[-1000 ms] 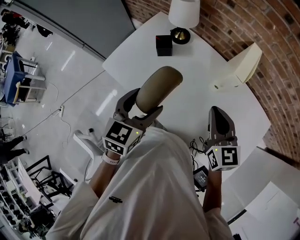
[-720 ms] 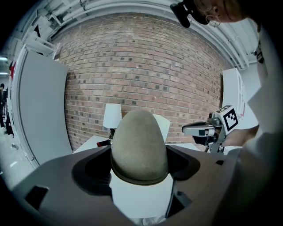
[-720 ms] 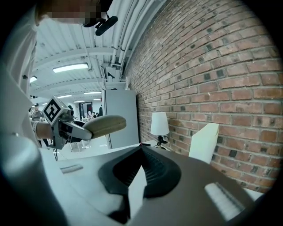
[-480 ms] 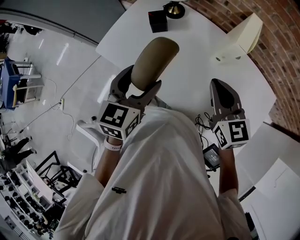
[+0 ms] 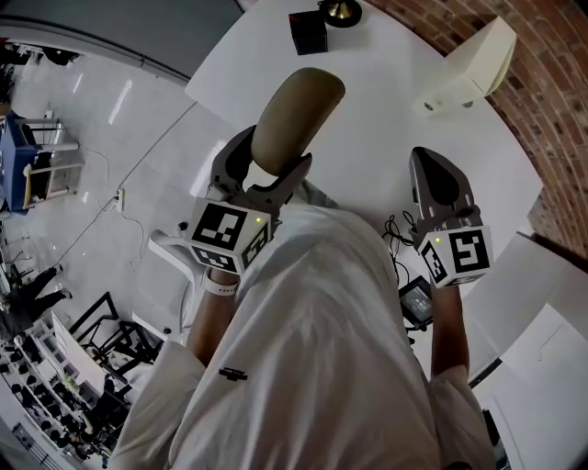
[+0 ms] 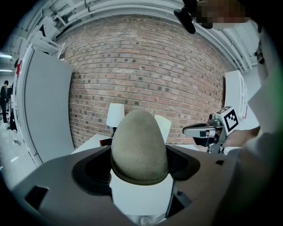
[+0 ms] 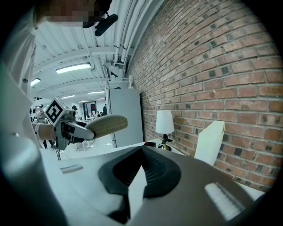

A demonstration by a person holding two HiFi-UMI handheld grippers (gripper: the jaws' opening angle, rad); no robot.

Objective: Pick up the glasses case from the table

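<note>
Between left gripper [image 5: 273,158] jaws sits the glasses case [image 5: 296,112] (clamped, airborne).

Bare white table [image 5: 367,128] lies open ahead of both tongs. Far beyond the left gripper [image 5: 271,165] stand a black box [image 5: 307,33] and lamp [image 5: 342,9]; a white card [image 5: 469,64] stands beyond the right gripper [image 5: 424,161], cables [image 5: 397,240] beside it.

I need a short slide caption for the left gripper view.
Left tongs hold the glasses case before a brick wall.
</note>
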